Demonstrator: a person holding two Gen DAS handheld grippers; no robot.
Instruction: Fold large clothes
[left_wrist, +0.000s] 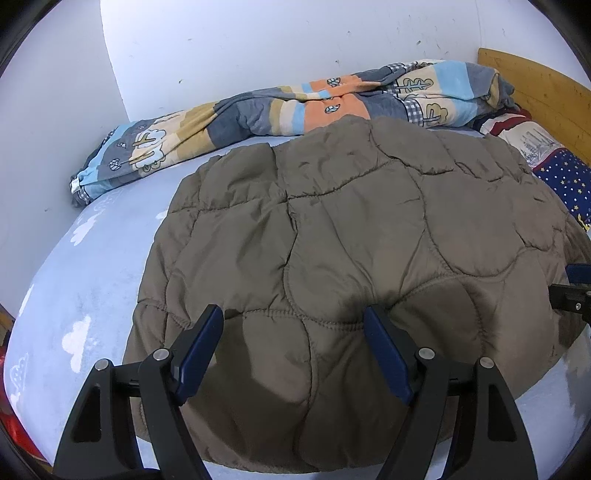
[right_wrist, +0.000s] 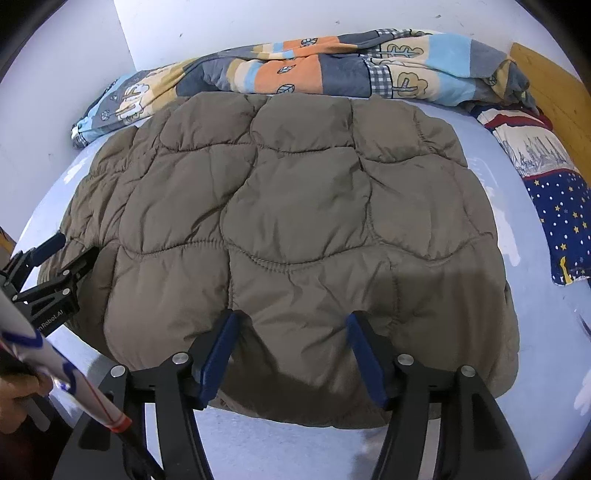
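A brown quilted puffer jacket (left_wrist: 351, 240) lies folded in a broad flat bundle on the light blue bed sheet (left_wrist: 85, 266); it also fills the right wrist view (right_wrist: 295, 221). My left gripper (left_wrist: 293, 325) is open, its blue-padded fingers spread above the jacket's near edge, holding nothing. My right gripper (right_wrist: 291, 328) is open too, hovering over the jacket's near edge. The left gripper also shows at the left in the right wrist view (right_wrist: 70, 254), and the right gripper's tip shows at the right edge of the left wrist view (left_wrist: 576, 284).
A bunched patchwork blanket (left_wrist: 280, 107) lies along the white wall behind the jacket. A pillow with stars and stripes (right_wrist: 550, 192) sits at the right by the wooden headboard (left_wrist: 535, 88). The person's hand and sleeve (right_wrist: 22, 398) show at bottom left.
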